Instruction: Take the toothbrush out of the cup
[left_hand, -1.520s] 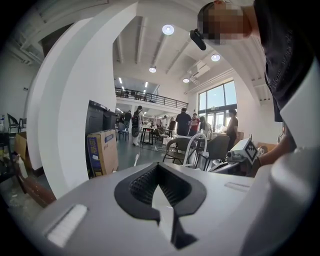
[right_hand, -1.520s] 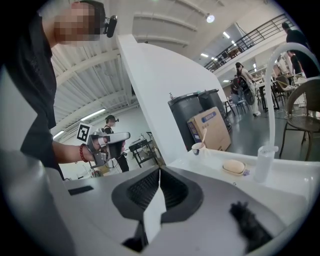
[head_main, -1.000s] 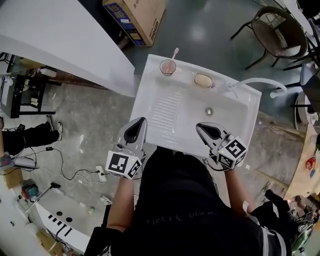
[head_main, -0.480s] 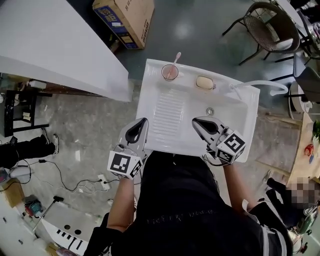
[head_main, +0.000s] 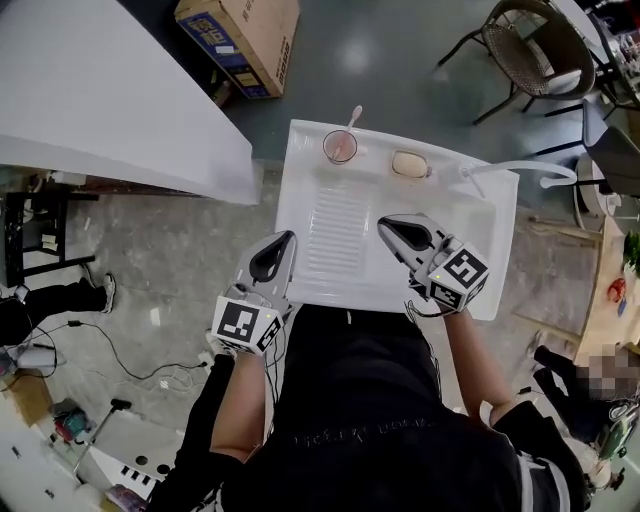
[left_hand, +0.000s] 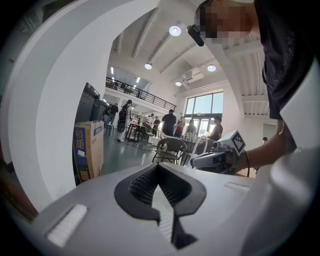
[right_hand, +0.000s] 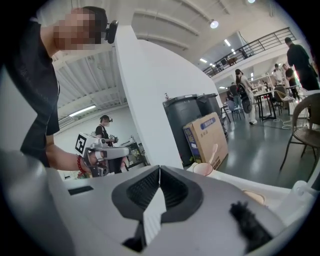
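Since 1 s ago, right gripper (head_main: 386, 222) is shifted toward 11 o'clock and is now held over the sink (head_main: 300, 190). left gripper (head_main: 286, 240) is kept almost unchanged at the near rim. Both jaw pairs are closed and nothing is gripped. Toothbrush (head_main: 352, 117) is seen tilted in the cup (head_main: 339, 148) on the far rim, at 11 o'clock from right gripper, well apart. Soap (head_main: 407, 164) is seen at the cup's 3 o'clock.

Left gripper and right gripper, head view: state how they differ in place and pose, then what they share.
The left gripper hangs at the sink's near left edge; the right gripper is over the sink, farther in. The left points ahead, the right slants leftward. Both are shut, empty.
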